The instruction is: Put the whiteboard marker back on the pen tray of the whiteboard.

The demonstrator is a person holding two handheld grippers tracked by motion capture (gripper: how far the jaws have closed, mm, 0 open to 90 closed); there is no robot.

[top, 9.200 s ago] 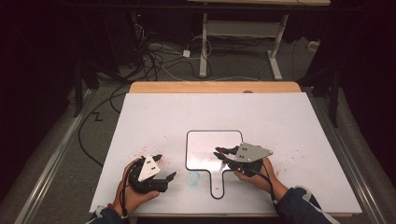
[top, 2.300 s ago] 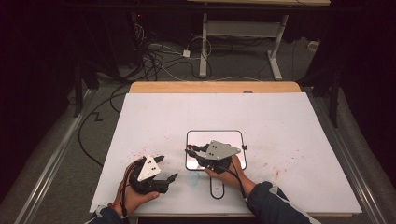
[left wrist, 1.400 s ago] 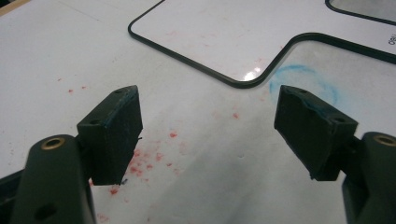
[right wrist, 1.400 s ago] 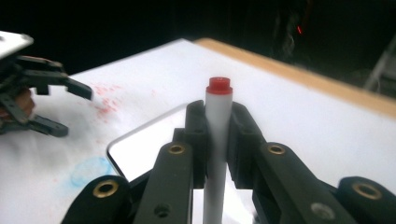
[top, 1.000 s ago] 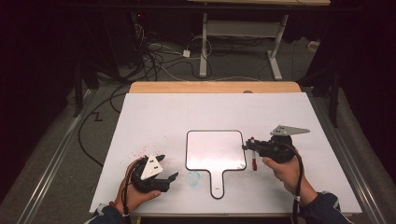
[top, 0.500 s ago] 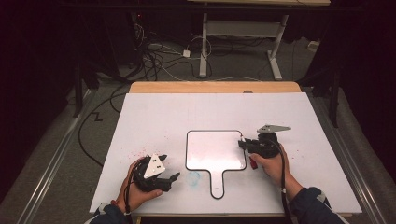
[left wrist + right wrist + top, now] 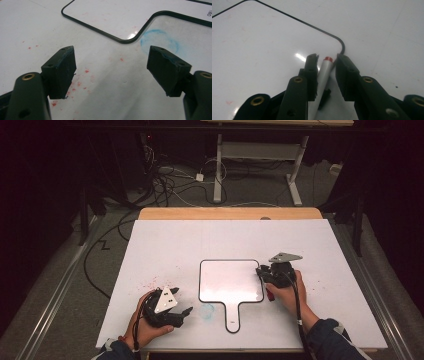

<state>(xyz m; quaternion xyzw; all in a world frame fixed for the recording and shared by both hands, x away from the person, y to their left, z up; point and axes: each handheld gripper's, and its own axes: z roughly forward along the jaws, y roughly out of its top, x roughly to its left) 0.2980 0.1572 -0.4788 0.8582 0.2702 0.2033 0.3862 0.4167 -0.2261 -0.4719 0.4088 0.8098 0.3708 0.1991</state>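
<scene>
A white paddle-shaped whiteboard (image 7: 230, 280) with a black rim lies flat on the white table (image 7: 320, 250). My right gripper (image 7: 261, 271) sits low at the board's right edge, over its corner (image 7: 340, 43). A grey marker (image 7: 323, 70) with a red end lies between its jaws, which have just been opening. The marker leans on the left pad, with a gap to the right pad. My left gripper (image 7: 181, 301) rests near the table's front left, open (image 7: 111, 67), with nothing between its pads.
A blue smudged ring (image 7: 207, 310) marks the table beside the board's handle (image 7: 233, 317). Red specks (image 7: 150, 282) dot the surface near the left hand. Beyond the table's wooden far edge (image 7: 230, 213), cables and a desk frame stand on the floor.
The right gripper has come left and down from beside the board to its right edge. The left hand has kept still.
</scene>
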